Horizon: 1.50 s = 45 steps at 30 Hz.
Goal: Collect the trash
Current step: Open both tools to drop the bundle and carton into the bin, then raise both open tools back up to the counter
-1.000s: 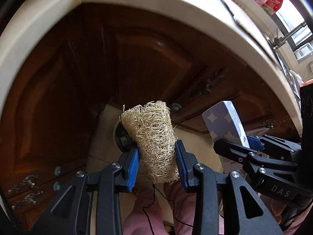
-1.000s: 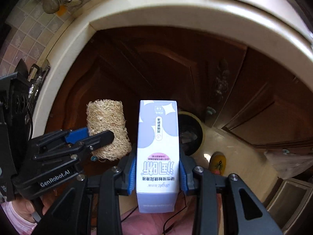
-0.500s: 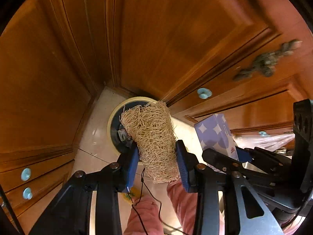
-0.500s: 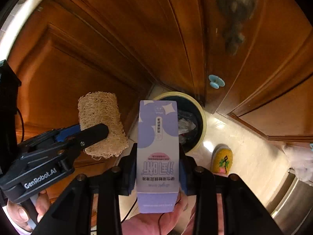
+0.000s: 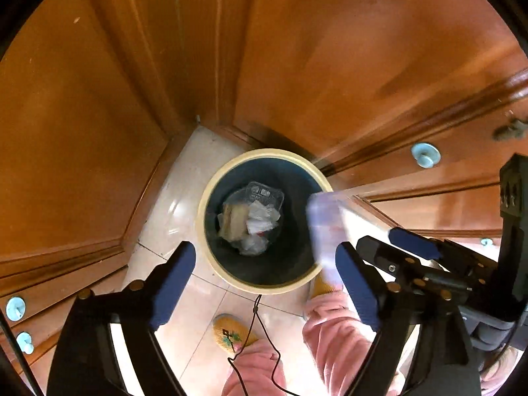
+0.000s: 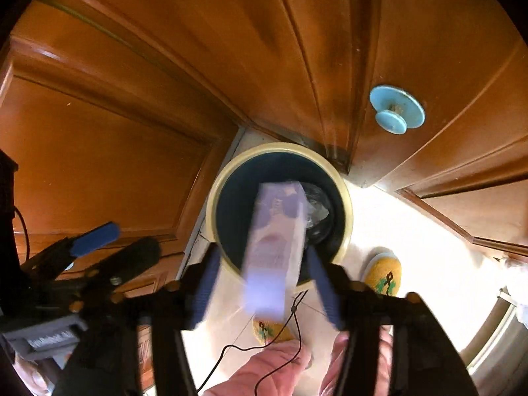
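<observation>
A round trash bin (image 5: 264,287) with a cream rim and dark inside stands on the tiled floor in a cabinet corner; it also shows in the right wrist view (image 6: 217,198). The loofah sponge (image 5: 234,221) lies inside among plastic scraps. My left gripper (image 5: 264,274) is open and empty above the bin. My right gripper (image 6: 264,280) is open; the purple-and-white carton (image 6: 277,247) is blurred between its spread jaws, falling toward the bin. The carton shows blurred in the left wrist view (image 5: 325,227).
Wooden cabinet doors (image 5: 330,66) with pale blue knobs (image 6: 396,112) surround the bin on the far sides. Yellow slippers (image 6: 384,274) and pink trouser legs (image 5: 330,330) stand on the pale floor tiles just in front of the bin. A thin black cable (image 5: 260,340) hangs there.
Both grippers tipped down over the bin and opened. The loofah left the left gripper and lies in the bin. The carton has been let go by the right gripper and is dropping.
</observation>
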### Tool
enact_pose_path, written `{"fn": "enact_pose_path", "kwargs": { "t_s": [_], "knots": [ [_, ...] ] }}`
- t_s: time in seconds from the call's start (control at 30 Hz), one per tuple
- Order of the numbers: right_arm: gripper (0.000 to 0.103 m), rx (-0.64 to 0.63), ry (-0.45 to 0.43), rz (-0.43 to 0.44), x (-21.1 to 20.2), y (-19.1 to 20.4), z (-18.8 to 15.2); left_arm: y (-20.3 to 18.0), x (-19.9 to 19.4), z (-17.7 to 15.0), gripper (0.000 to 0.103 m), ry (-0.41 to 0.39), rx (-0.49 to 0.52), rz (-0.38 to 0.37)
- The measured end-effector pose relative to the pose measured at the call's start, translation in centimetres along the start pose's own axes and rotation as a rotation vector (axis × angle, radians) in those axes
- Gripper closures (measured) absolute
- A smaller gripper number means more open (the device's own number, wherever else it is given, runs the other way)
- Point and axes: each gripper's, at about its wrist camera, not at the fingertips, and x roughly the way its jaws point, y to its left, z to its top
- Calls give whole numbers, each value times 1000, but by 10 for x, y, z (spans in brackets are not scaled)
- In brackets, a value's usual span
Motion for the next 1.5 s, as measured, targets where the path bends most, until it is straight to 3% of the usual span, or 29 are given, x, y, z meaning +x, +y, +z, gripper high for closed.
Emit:
{"fn": "enact_pose_path", "kwargs": {
  "t_s": [0.43, 0.67, 0.83, 1.0, 1.5],
  "knots": [
    [41, -49, -16, -56, -9, 8, 1, 17, -11, 11, 18, -63, -91, 30],
    [41, -88, -41, -77, -36, 26, 0, 9, -43, 11, 17, -99, -91, 69],
    [41, -103, -62, -78, -65, 40, -1, 7, -71, 8, 17, -92, -114, 45],
    [41, -87, -40, -70, -100, 53, -2, 0, -121, 5, 17, -115, -116, 23],
    [41, -211, -291, -93, -288, 125, -36, -62, -327, -5, 17, -367, 76, -62]
  ]
}}
